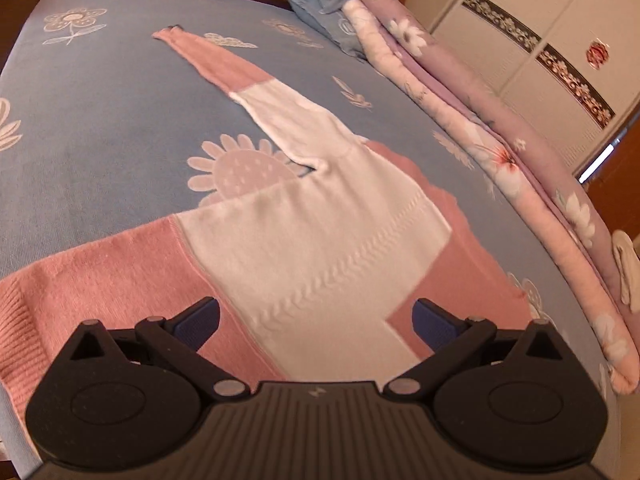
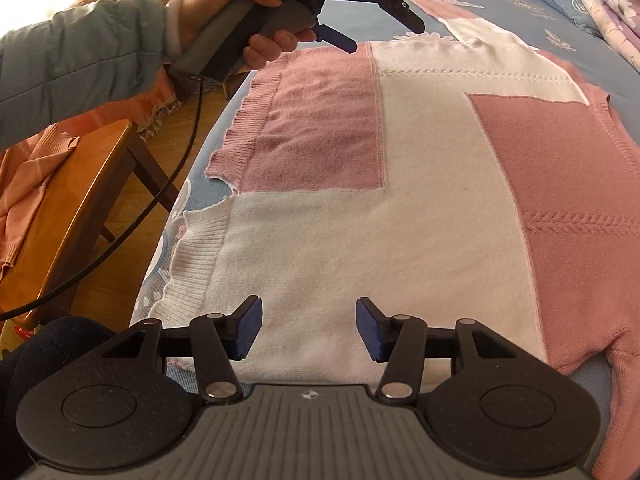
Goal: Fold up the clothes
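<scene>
A pink and white knitted sweater (image 1: pixel 320 224) lies spread flat on the blue flowered bed sheet (image 1: pixel 100 120), one sleeve (image 1: pixel 224 68) stretched toward the far side. My left gripper (image 1: pixel 316 324) hovers above the sweater's body, open and holding nothing. In the right wrist view the same sweater (image 2: pixel 400 200) fills the middle, its ribbed hem (image 2: pixel 224 176) facing the bed's left edge. My right gripper (image 2: pixel 308 328) is open over the white part, nothing between its pads. The left gripper (image 2: pixel 360 20), held by a hand in a light blue sleeve, hangs above the sweater's far hem corner.
A rolled pink and lilac floral quilt (image 1: pixel 500 152) and blue pillows (image 1: pixel 320 4) lie along the bed's right side. White wardrobe doors (image 1: pixel 540 40) stand behind. Left of the bed a wooden chair (image 2: pixel 68 200) carries an orange garment (image 2: pixel 28 184); a black cable (image 2: pixel 160 184) hangs by it.
</scene>
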Demonstrator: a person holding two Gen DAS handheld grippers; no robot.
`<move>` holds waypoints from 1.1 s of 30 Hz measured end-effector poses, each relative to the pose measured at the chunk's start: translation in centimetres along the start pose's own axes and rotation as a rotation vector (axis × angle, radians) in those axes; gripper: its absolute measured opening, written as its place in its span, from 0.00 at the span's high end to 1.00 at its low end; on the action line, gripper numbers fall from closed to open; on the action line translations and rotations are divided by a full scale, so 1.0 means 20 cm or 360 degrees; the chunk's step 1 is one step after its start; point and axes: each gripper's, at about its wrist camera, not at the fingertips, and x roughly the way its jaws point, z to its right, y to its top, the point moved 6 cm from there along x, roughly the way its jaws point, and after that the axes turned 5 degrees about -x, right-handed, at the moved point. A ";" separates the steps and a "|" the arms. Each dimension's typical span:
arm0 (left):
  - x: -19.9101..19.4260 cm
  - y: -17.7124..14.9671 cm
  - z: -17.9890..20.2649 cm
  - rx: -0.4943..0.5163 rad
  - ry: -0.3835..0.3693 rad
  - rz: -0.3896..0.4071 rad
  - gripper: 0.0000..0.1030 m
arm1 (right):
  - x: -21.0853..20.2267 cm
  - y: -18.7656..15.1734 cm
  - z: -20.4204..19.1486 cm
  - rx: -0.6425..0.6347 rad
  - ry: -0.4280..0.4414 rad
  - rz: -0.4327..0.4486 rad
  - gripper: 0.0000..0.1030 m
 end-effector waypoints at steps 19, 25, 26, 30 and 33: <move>0.33 0.24 0.17 -0.0032 -0.0256 -0.0014 0.01 | 0.02 0.17 0.34 0.0215 -0.0084 0.0208 0.44; 0.39 0.24 0.07 -0.0187 -0.0360 -0.0014 0.01 | -0.01 0.18 0.46 0.0359 -0.0062 0.0330 0.21; 0.38 0.24 0.05 -0.0196 -0.0367 -0.0013 0.01 | -0.01 0.18 0.47 0.0364 -0.0081 0.0332 0.21; 0.29 0.26 -0.07 -0.0184 -0.0268 0.0002 0.01 | 0.01 0.16 0.54 0.0424 -0.0111 0.0317 0.21; 0.22 0.27 -0.16 -0.0173 -0.0217 0.0011 0.01 | 0.00 0.14 0.58 0.0466 -0.0141 0.0315 0.21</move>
